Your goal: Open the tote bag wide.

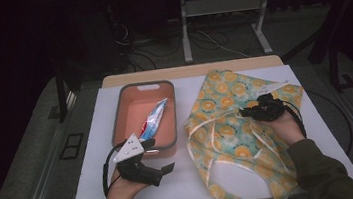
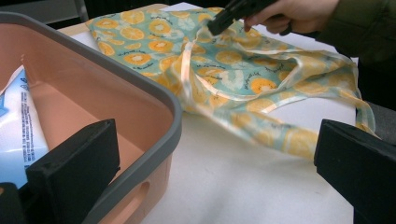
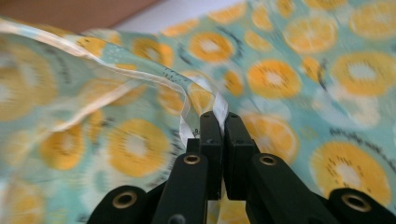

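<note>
1. Lying crumpled on the right half of the white worktop (image 1: 100,198), the orange-slice patterned cloth bag (image 1: 233,128) has its cream straps trailing toward the near edge.
2. The right hand-held gripper (image 1: 252,111) has its jaws pressed together on a cream-trimmed edge of the bag, lifting that fold a little off the rest.
3. The left hand-held gripper (image 1: 150,143) rests at the near right corner of the tray, jaws spread wide with nothing between them.
4. Left of the bag sits a salmon tray with a grey rim (image 1: 116,121), holding a blue-and-white packet (image 1: 154,118).
5. Beyond the worktop, a tan strip runs along its far edge; grey carpet, cables and metal legs stand in a dark room.
</note>
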`<act>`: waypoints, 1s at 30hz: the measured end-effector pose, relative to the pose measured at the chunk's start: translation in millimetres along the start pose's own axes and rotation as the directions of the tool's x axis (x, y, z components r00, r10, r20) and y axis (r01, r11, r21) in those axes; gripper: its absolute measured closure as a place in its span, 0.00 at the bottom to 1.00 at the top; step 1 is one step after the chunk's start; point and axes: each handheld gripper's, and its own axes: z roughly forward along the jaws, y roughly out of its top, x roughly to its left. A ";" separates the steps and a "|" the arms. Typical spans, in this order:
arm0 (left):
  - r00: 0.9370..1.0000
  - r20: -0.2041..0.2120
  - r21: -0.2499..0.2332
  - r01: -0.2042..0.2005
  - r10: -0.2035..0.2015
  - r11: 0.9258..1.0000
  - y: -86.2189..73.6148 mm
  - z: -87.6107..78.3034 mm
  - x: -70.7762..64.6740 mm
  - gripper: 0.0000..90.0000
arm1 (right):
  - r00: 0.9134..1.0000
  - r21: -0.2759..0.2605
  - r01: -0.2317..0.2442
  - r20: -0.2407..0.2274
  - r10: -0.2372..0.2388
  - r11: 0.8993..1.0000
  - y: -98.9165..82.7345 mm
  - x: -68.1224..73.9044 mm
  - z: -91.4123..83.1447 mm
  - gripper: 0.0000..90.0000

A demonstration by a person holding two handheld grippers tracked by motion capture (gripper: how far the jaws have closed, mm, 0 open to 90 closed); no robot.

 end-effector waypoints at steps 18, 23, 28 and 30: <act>1.000 0.001 0.005 -0.005 0.005 1.000 -0.3 -0.2 -0.8 0.00 | 0.997 -0.005 -0.078 -0.003 0.078 0.997 -4.7 -2.8 -9.1 0.48; 1.000 0.000 0.008 -0.007 0.007 1.000 -0.5 -0.2 -0.8 0.00 | 0.997 -0.010 -0.053 -0.049 0.052 0.999 -1.8 9.7 -23.2 0.41; 1.000 -0.002 0.008 -0.002 0.002 1.000 -1.0 -0.6 -0.3 0.00 | 0.995 -0.005 0.020 -0.096 -0.020 1.000 -4.0 32.5 -37.4 0.38; 1.000 -0.002 0.009 -0.002 0.002 1.000 -1.2 -0.8 -0.1 0.00 | 0.991 -0.005 0.050 -0.122 -0.051 0.999 -6.8 43.2 -42.4 0.38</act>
